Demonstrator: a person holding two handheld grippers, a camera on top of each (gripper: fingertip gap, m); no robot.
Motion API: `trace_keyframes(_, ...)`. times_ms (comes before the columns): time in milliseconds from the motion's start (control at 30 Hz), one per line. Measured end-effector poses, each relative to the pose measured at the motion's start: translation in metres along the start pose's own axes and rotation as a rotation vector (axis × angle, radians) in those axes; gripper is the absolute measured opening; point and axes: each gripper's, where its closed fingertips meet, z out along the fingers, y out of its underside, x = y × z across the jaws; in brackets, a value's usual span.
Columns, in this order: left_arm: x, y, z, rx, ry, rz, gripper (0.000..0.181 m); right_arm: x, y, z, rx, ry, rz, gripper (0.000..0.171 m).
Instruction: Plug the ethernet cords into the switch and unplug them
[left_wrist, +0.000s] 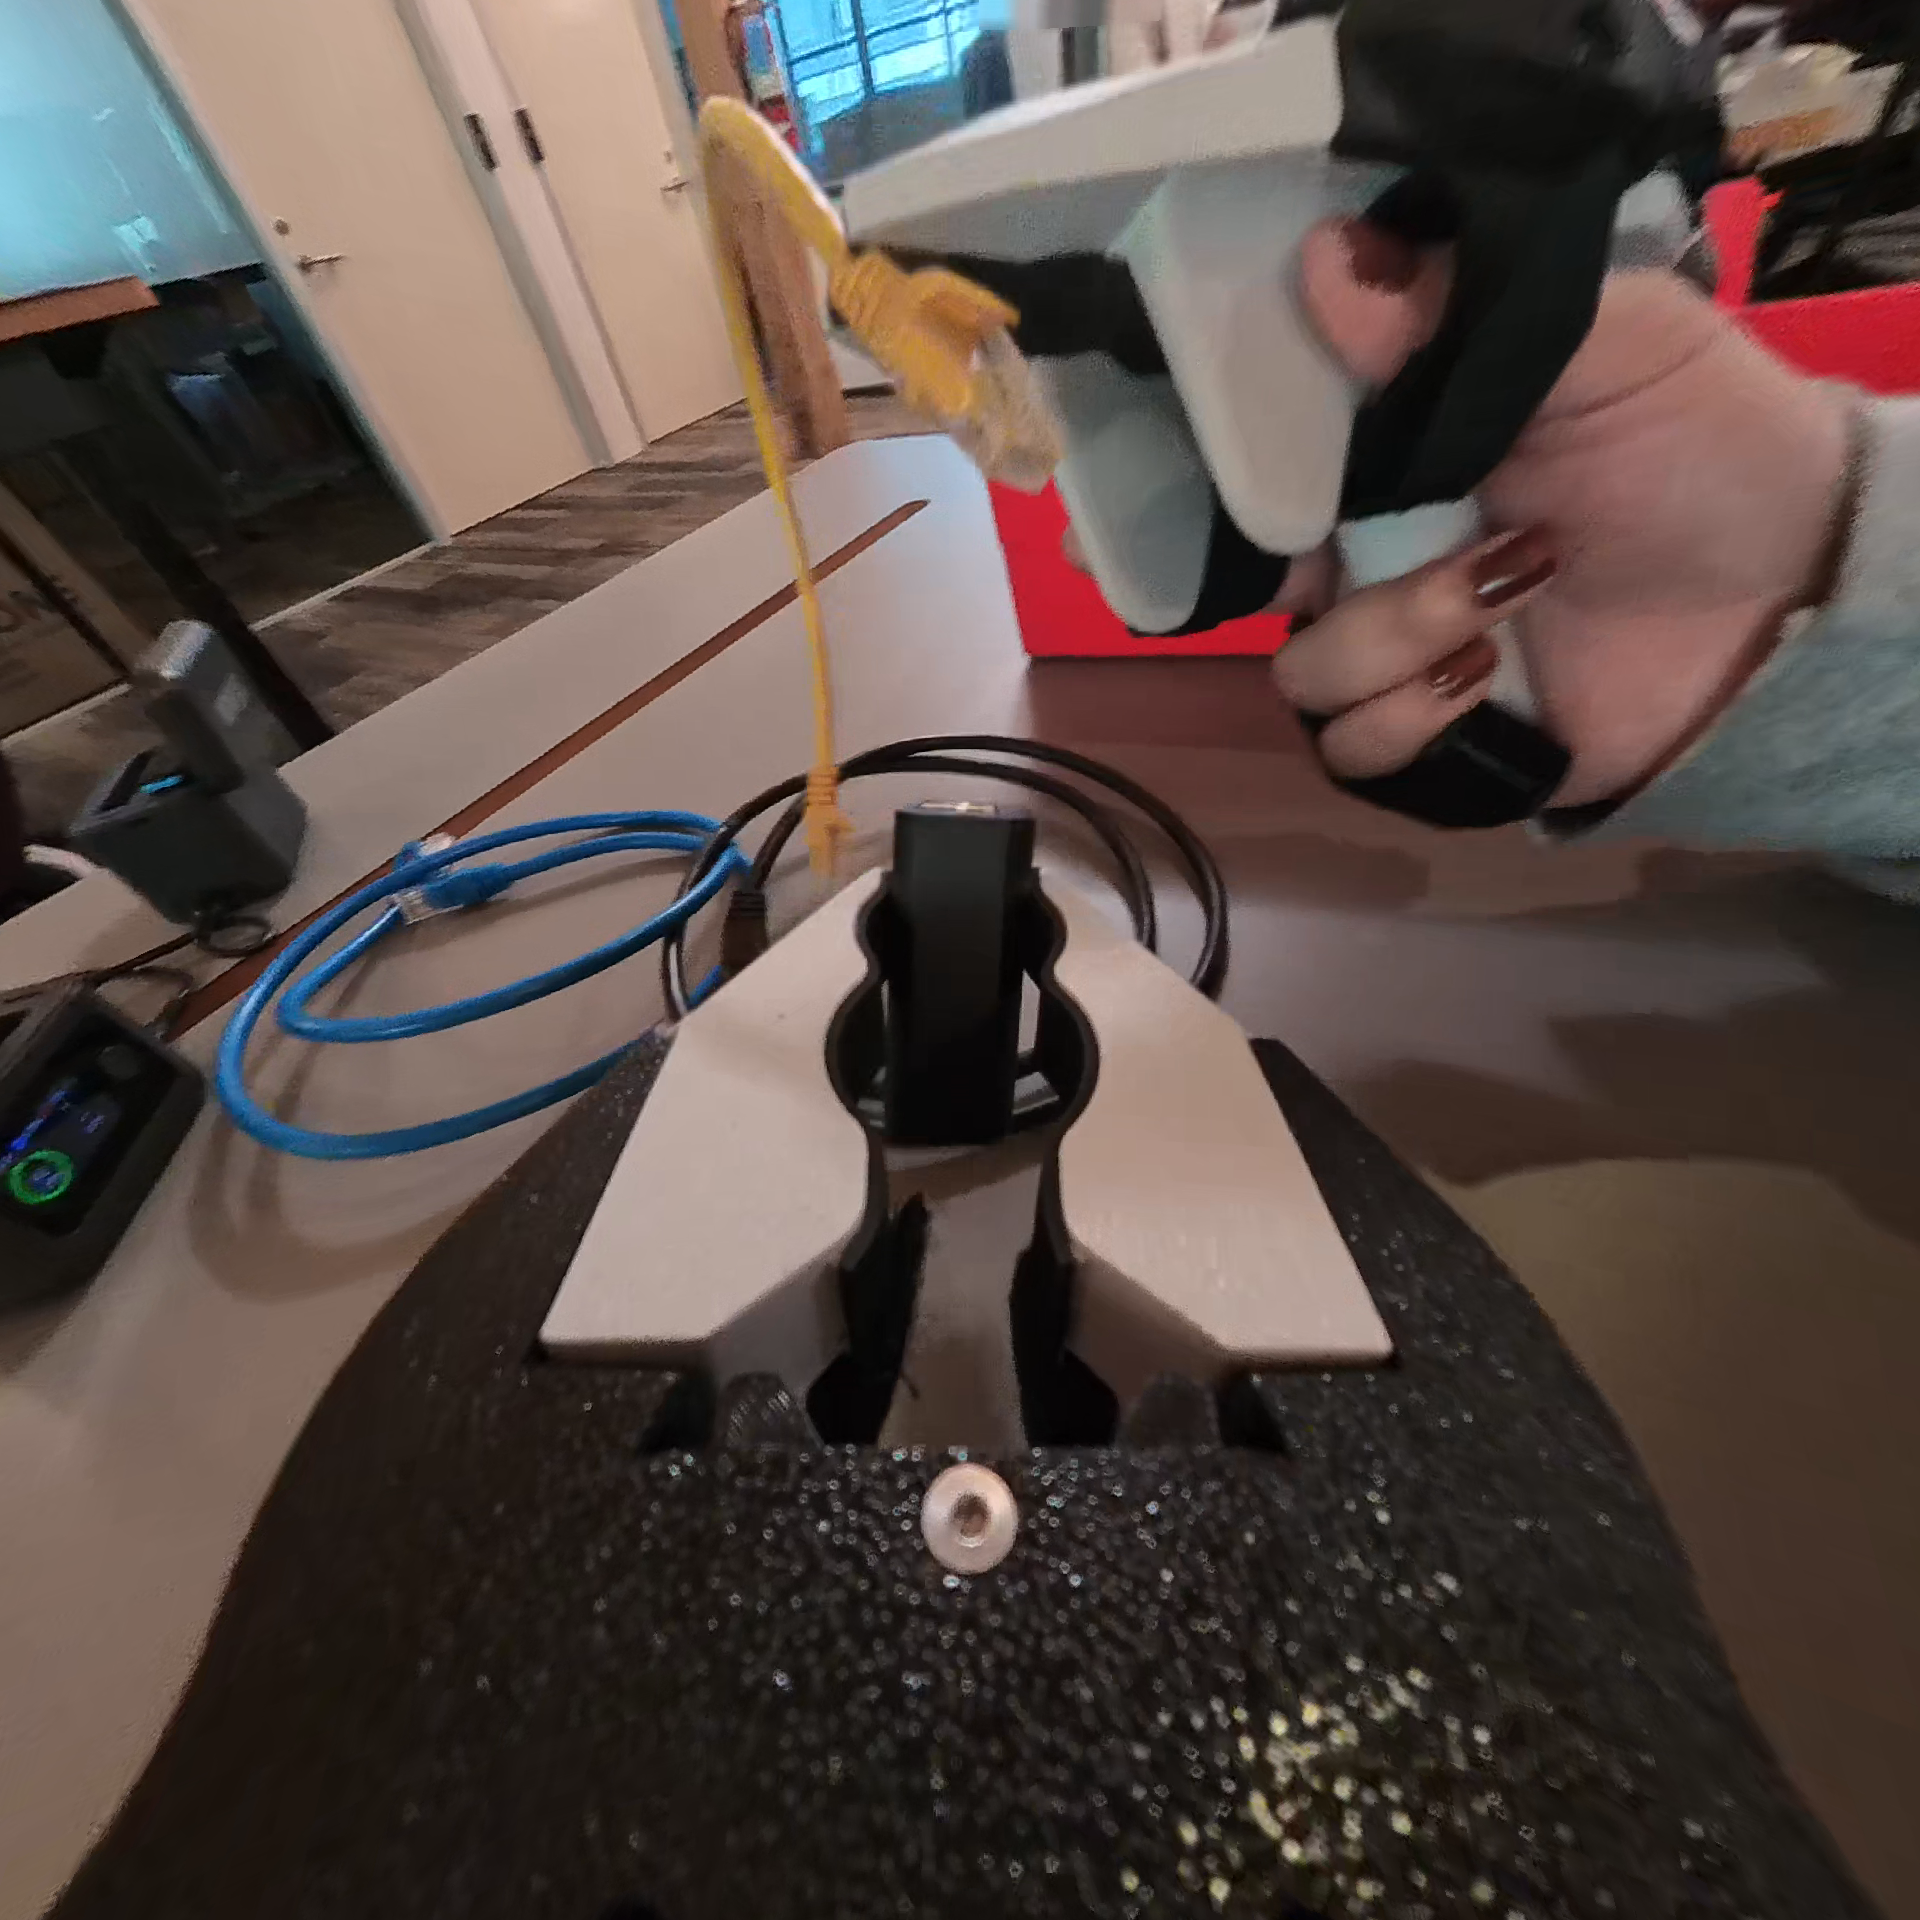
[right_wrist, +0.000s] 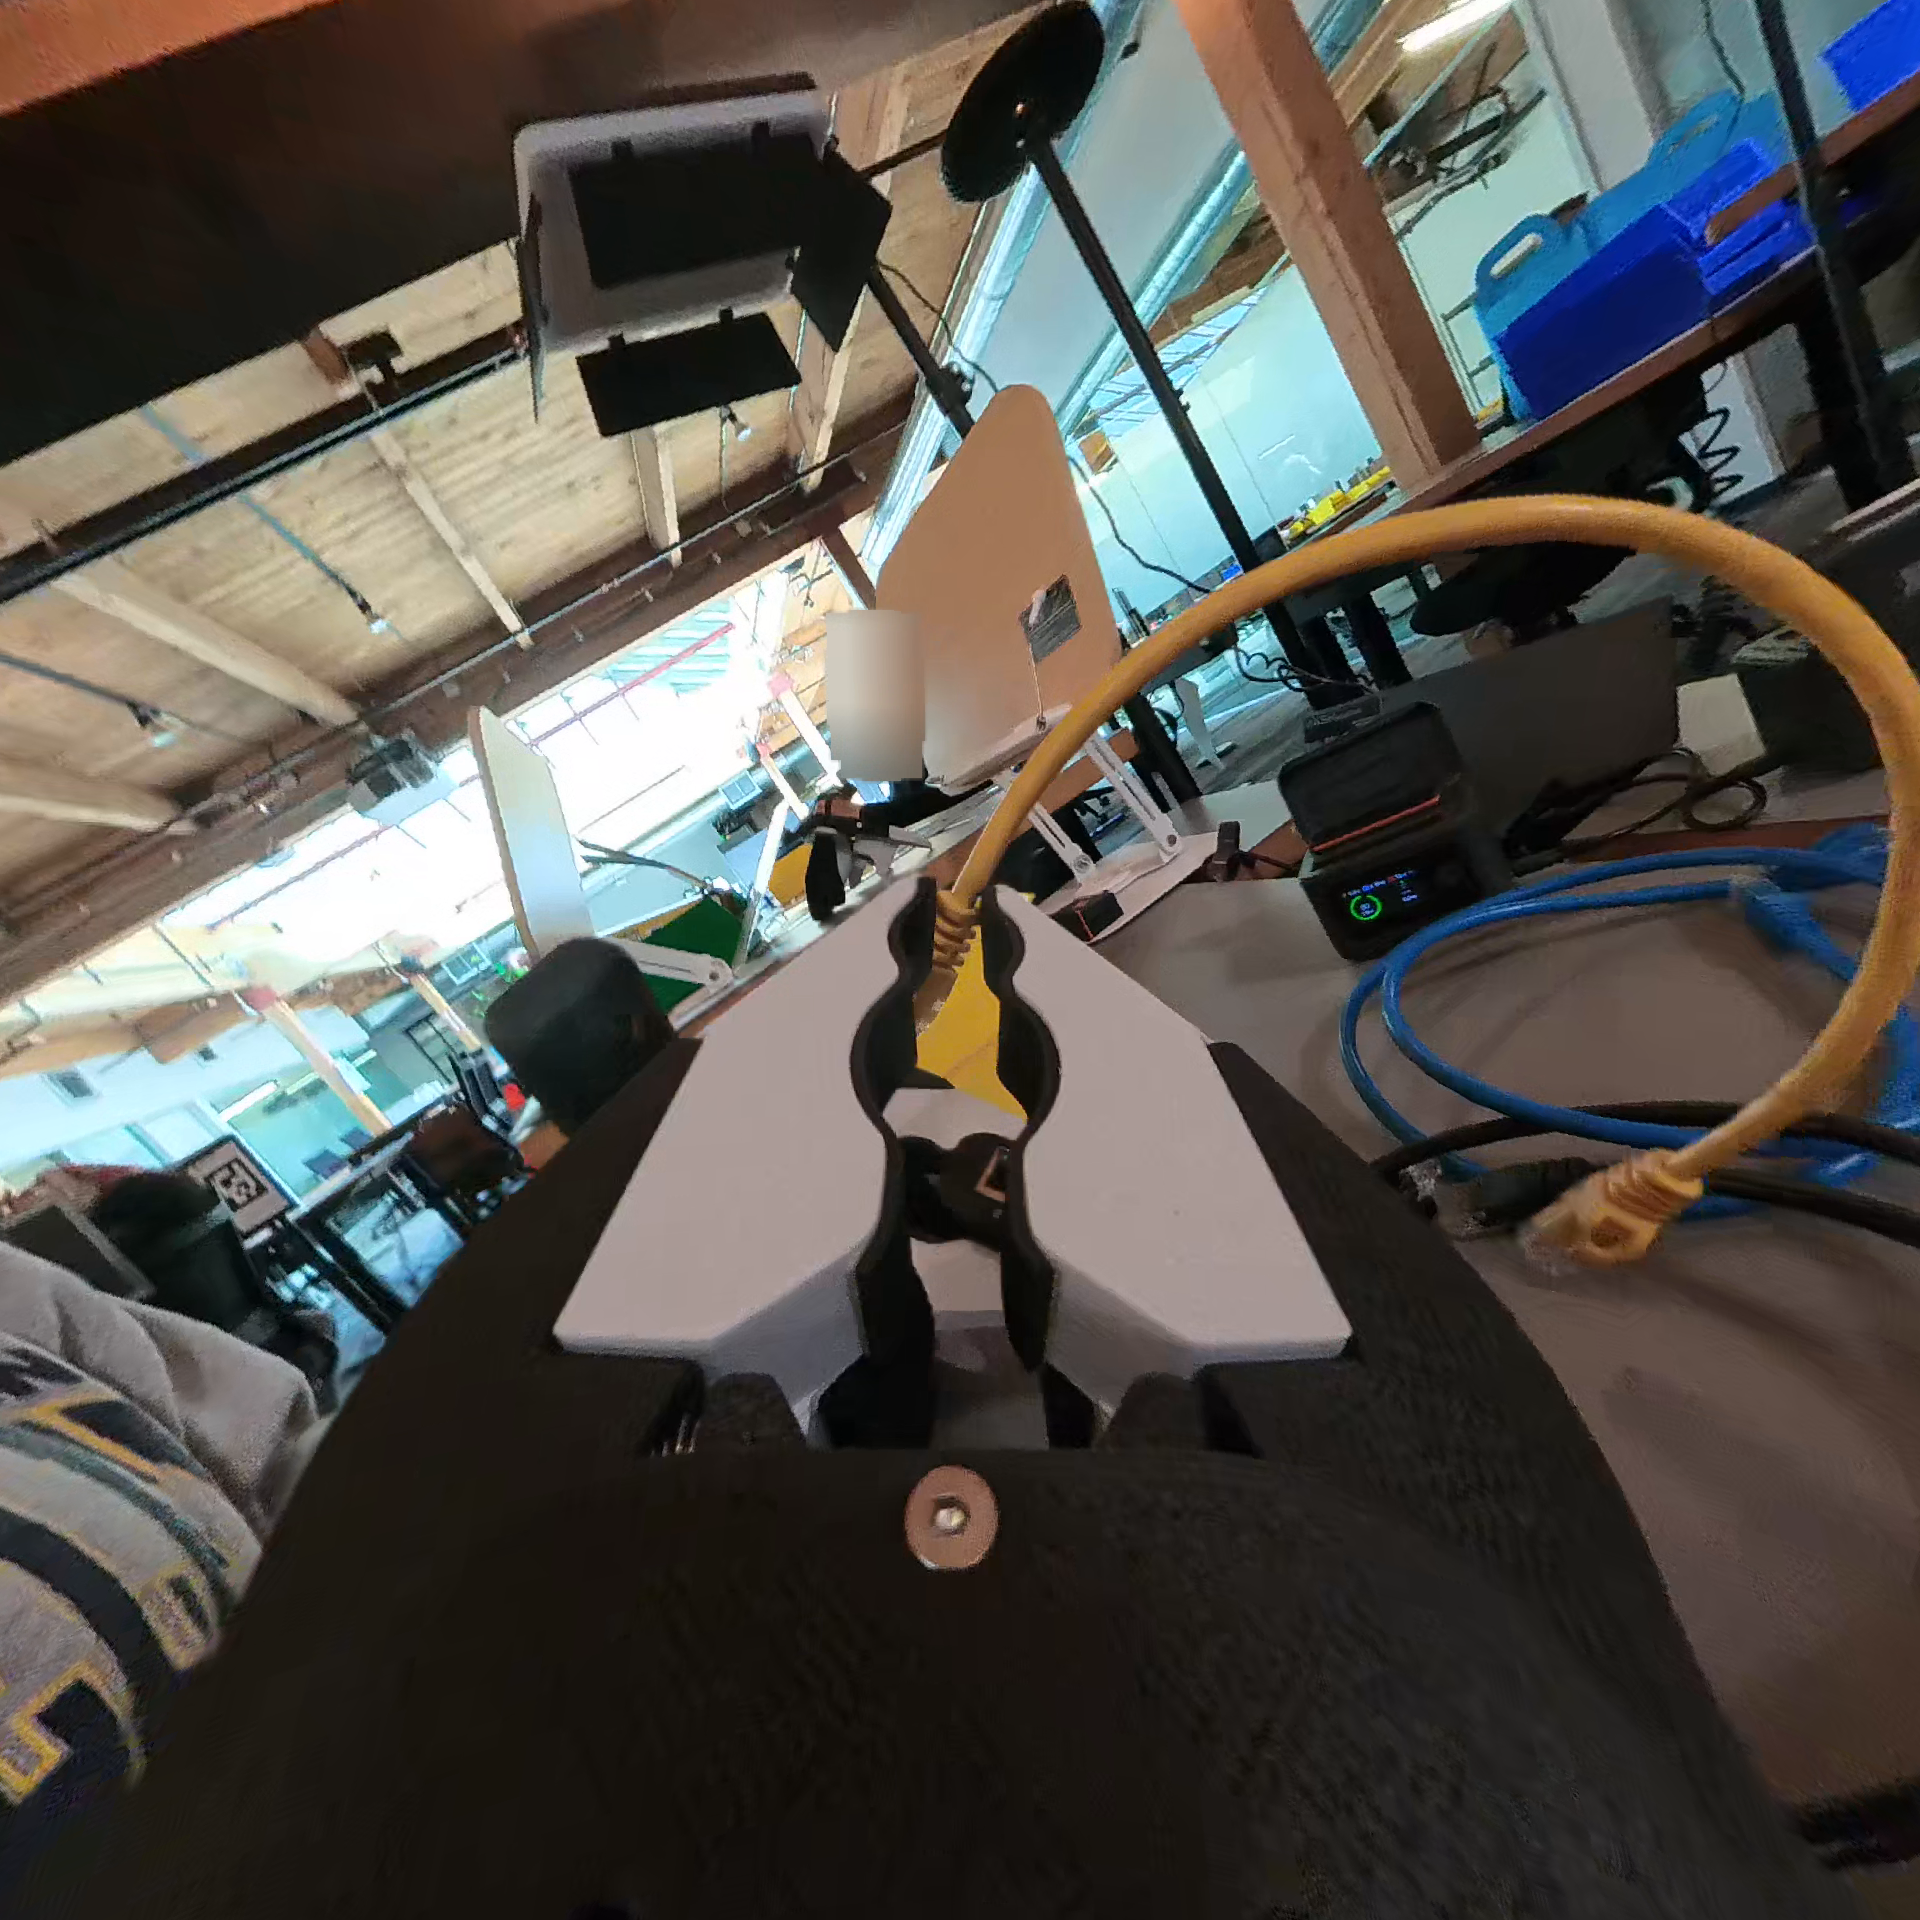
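My left gripper (left_wrist: 961, 899) is shut on the small black switch (left_wrist: 951, 997) and holds it upright over the table. My right gripper (right_wrist: 956, 920) is shut on one plug end of the yellow ethernet cord (right_wrist: 1455, 520). It also shows, blurred, in the left wrist view (left_wrist: 1023, 416), up and to the right of the switch, held by a hand (left_wrist: 1621, 582). The yellow cord (left_wrist: 800, 561) hangs from it. Its free plug (left_wrist: 826, 831) dangles just left of the switch's top, apart from it. In the right wrist view the free plug (right_wrist: 1600, 1210) hangs low on the right.
A coiled blue ethernet cord (left_wrist: 416, 997) lies on the table (left_wrist: 1558, 1039) to the left, also in the right wrist view (right_wrist: 1558, 935). A black cable (left_wrist: 1143, 821) loops behind the switch. A power station with a lit screen (left_wrist: 73, 1132) and a grey charger (left_wrist: 197, 821) stand left. A red box (left_wrist: 1081, 603) stands behind. Some 9 cm of space lies between my two pairs of fingers.
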Motion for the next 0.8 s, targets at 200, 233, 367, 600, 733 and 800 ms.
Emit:
trace_keyframes(200, 0.006, -0.011, -0.005, 0.088, 0.106, -0.116, 0.022, -0.005, 0.002, -0.005, -0.010, 0.051, -0.229, 0.006)
trace_keyframes(233, 0.007, -0.014, -0.006, 0.108, 0.125, -0.142, 0.022, -0.008, 0.002, -0.005, -0.010, 0.056, -0.268, 0.006)
trace_keyframes(367, 0.003, -0.021, -0.012, 0.174, 0.163, -0.230, 0.022, -0.014, 0.006, -0.003, -0.022, 0.078, -0.387, 0.006)
trace_keyframes(600, -0.003, -0.024, -0.018, 0.219, 0.144, -0.249, 0.021, -0.008, 0.003, 0.000, -0.030, 0.181, -0.505, 0.006)
trace_keyframes(733, -0.032, -0.014, -0.023, 0.101, -0.188, 0.063, 0.021, 0.019, -0.001, -0.010, -0.072, 0.374, -0.461, 0.006)
trace_keyframes(800, -0.045, -0.006, -0.027, 0.007, -0.336, 0.205, 0.021, 0.041, 0.013, -0.019, -0.182, 0.482, -0.364, 0.006)
